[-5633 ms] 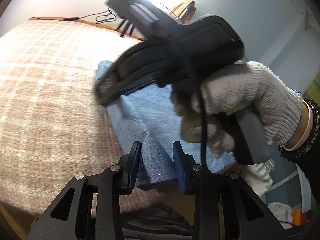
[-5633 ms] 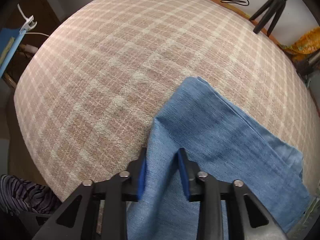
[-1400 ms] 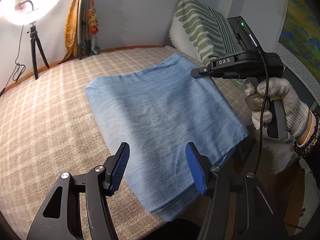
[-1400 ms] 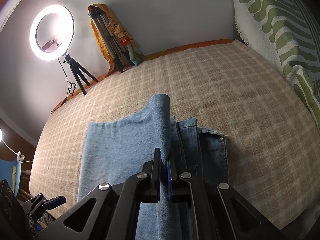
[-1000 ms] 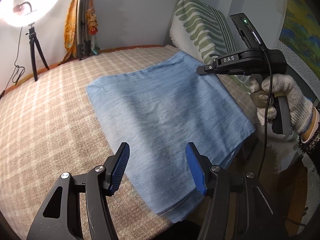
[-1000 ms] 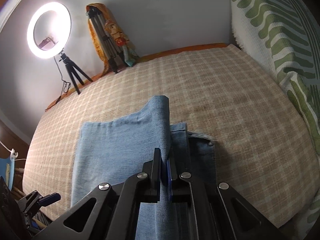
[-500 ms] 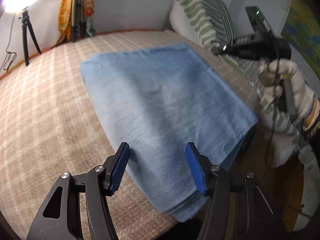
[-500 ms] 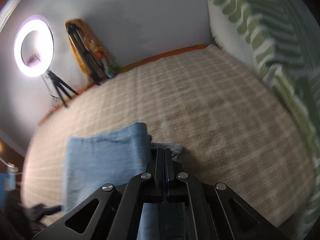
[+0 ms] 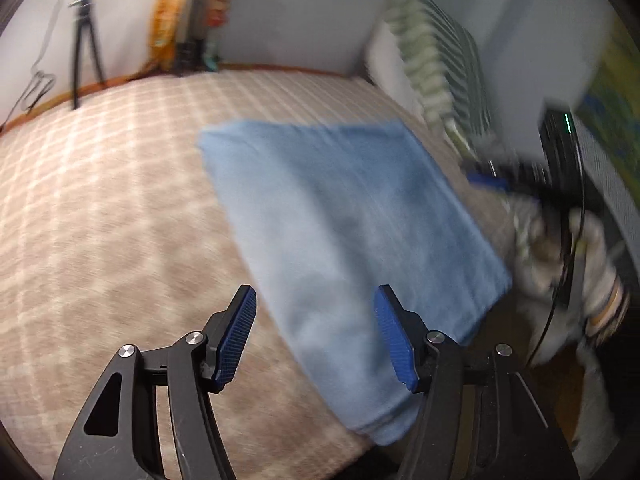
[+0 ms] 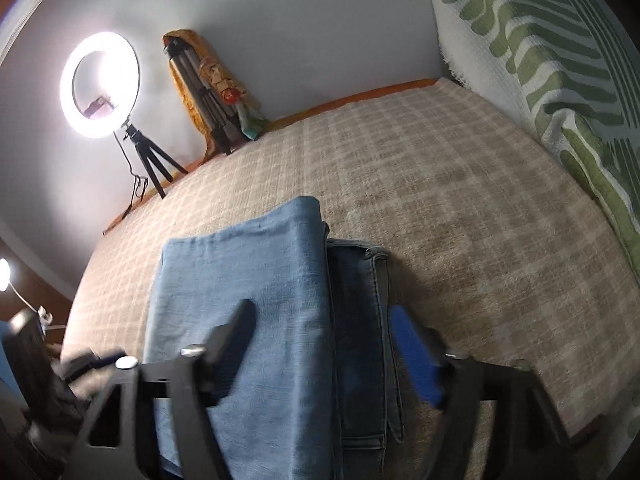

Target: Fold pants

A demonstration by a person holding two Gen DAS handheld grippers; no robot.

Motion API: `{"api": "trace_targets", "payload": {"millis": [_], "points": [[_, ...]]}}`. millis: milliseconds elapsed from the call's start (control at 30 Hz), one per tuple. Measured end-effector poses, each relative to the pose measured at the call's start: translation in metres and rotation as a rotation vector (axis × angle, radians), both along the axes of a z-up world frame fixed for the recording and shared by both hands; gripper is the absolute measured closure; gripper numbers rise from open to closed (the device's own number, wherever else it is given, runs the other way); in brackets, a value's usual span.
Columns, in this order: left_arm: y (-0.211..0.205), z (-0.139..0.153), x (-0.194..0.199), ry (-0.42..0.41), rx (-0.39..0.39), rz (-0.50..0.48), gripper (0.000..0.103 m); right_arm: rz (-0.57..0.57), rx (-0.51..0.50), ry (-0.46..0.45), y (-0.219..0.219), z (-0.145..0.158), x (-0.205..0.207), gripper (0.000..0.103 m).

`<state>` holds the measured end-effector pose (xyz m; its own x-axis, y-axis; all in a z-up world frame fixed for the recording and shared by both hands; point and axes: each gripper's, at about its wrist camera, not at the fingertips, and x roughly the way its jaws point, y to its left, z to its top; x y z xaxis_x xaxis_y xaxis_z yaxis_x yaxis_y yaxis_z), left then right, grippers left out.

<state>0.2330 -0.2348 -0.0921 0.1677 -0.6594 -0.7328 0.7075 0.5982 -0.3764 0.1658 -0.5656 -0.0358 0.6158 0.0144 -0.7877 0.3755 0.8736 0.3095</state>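
The pants (image 9: 344, 236) lie folded into a blue rectangle on the checked bedspread (image 9: 100, 208), close to its near right edge, with one corner hanging just past that edge. In the right wrist view the top fold (image 10: 248, 300) covers most of the stack, but a darker strip with the waistband seam (image 10: 374, 320) shows uncovered along its right side.

Your left gripper (image 9: 316, 334) has its jaws spread wide and holds nothing; it hovers over the near end of the stack. Your right gripper (image 10: 328, 354) is also spread apart and empty, straddling the line between the top fold and the exposed strip. It looks blurred, so how high it sits above the cloth is hard to judge.

The main risk, as I read it, is the overhanging corner: if you brush or tug the near end, the weight off the edge could drag the layers down and open the fold. A second risk is at the right side. If a pad catches the loose edge of the top layer as you pull away, it could flip back or skew the stack. The striped pillow (image 10: 560, 64) at the far right stands well apart and should not interfere.
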Motion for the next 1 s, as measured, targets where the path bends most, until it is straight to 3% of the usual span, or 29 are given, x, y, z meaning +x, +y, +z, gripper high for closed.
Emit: {"api": "trace_targets", "payload": {"millis": [100, 300, 533, 733, 1000], "points": [[0.01, 0.006, 0.022, 0.044, -0.033, 0.05, 0.042, 0.032, 0.008, 0.019, 0.002, -0.008, 0.002, 0.016], [0.007, -0.005, 0.046, 0.186, -0.043, 0.044, 0.042, 0.05, 0.104, 0.059, -0.011, -0.034, 0.006, 0.015], [-0.009, -0.029, 0.052, 0.308, -0.061, 0.039, 0.042, 0.071, 0.281, 0.02, -0.029, -0.063, -0.002, 0.007], [-0.02, -0.052, 0.063, 0.46, -0.085, 0.083, 0.042, 0.102, 0.343, -0.081, -0.034, -0.07, -0.009, 0.0], [-0.041, -0.051, 0.056, 0.374, -0.06, 0.043, 0.042, 0.207, 0.405, -0.151, -0.03, -0.075, -0.015, 0.004]]}}
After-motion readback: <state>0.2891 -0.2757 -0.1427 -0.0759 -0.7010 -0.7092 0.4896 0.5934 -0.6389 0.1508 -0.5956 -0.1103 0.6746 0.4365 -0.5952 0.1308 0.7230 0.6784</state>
